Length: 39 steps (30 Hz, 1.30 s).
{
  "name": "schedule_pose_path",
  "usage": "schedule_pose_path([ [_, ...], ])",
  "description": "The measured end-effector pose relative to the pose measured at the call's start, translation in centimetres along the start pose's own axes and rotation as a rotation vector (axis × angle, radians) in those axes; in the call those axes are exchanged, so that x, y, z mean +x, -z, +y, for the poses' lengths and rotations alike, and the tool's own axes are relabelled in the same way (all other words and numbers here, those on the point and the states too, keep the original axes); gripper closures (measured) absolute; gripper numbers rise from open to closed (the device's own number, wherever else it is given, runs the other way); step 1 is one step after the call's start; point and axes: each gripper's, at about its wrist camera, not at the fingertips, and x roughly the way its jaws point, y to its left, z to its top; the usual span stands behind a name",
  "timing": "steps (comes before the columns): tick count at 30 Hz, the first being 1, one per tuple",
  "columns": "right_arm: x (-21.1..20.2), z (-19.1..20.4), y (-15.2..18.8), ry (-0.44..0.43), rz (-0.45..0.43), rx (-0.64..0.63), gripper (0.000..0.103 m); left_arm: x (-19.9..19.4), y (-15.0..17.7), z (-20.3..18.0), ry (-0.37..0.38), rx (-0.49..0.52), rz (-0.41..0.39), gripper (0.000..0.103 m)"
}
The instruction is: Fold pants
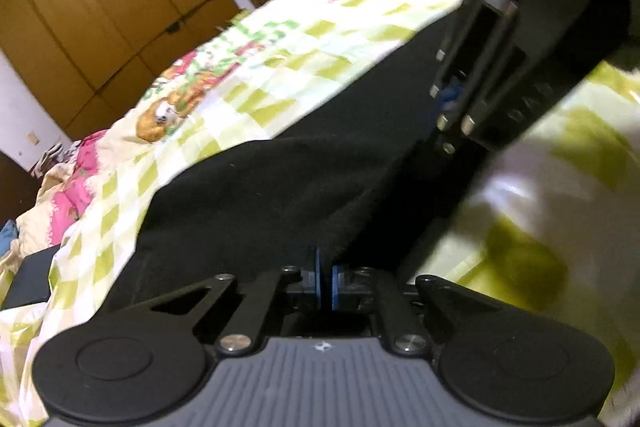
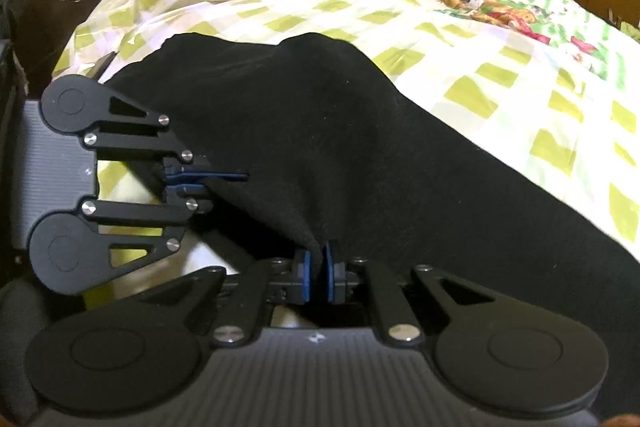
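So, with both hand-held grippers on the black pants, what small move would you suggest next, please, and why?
Probably lift both together: the left hand-held gripper and right hand-held gripper each pinch an edge of the black pants, which otherwise lie on the checked bedsheet.

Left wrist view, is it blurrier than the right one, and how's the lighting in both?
Left wrist view: yes, smeared, worst on the bedsheet and the right gripper; the black pants show little detail. Right wrist view: sharper, with crisp checks on the bedsheet, though the pants read as a flat dark mass. Both: warm dim indoor light and fisheye bending at the edges.
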Motion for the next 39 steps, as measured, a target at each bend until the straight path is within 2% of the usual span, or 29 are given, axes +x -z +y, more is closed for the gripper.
schedule_pose_path([
  [2, 0.2, 0.2, 0.7, -0.011, 0.009, 0.011, 0.095, 0.7, 0.7, -0.9, 0.013, 0.013, 0.033, 0.081],
  [5, 1.7, -0.3, 1.9, -0.028, 0.020, 0.054, 0.092, 1.6, 0.6, -1.7, -0.017, 0.039, 0.048, 0.080],
  [6, 1.9, -0.5, 2.0, -0.032, 0.017, 0.061, 0.089, 1.6, 0.4, -1.7, -0.025, 0.039, 0.044, 0.078],
  [9, 0.4, -1.6, 2.2, -0.070, -0.045, 0.165, 0.087, 0.8, 0.5, -1.4, -0.014, 0.053, 0.033, 0.074],
  [10, -0.5, -1.9, 2.4, -0.068, -0.066, 0.173, 0.083, 0.5, 0.6, -1.4, -0.010, 0.062, 0.034, 0.073],
  [12, -2.5, -2.5, 3.3, -0.040, -0.101, 0.195, 0.083, 0.2, 0.7, -1.3, -0.005, 0.071, 0.045, 0.072],
  [15, -5.5, -5.3, 5.3, 0.050, -0.146, 0.326, 0.083, -0.5, 0.4, -1.5, -0.014, 0.070, 0.051, 0.072],
  [17, -7.3, -7.9, 7.4, 0.147, -0.180, 0.433, 0.083, -0.5, -0.1, -1.6, -0.019, 0.067, 0.044, 0.072],
  [20, -10.0, -12.0, 10.3, 0.306, -0.227, 0.592, 0.081, -0.8, -1.5, -2.3, -0.020, 0.068, 0.014, 0.071],
  [23, -12.1, -15.2, 12.2, 0.441, -0.242, 0.666, 0.081, -0.6, -3.5, -3.5, 0.000, 0.081, -0.029, 0.071],
  [24, -12.8, -16.3, 12.9, 0.462, -0.249, 0.706, 0.081, -0.5, -4.3, -4.1, 0.014, 0.087, -0.045, 0.071],
  [30, -14.7, -21.1, 16.6, 0.497, -0.329, 0.891, 0.081, 1.8, -9.1, -8.2, 0.107, 0.146, -0.141, 0.068],
  [34, -14.8, -23.3, 18.1, 0.505, -0.386, 0.946, 0.081, 2.6, -11.0, -10.1, 0.152, 0.180, -0.171, 0.066],
  [38, -14.7, -24.8, 18.6, 0.446, -0.434, 1.012, 0.081, 3.1, -11.6, -10.9, 0.169, 0.191, -0.161, 0.066],
  [39, -14.8, -24.8, 18.8, 0.427, -0.443, 1.024, 0.083, 3.2, -11.7, -11.1, 0.170, 0.194, -0.156, 0.066],
])
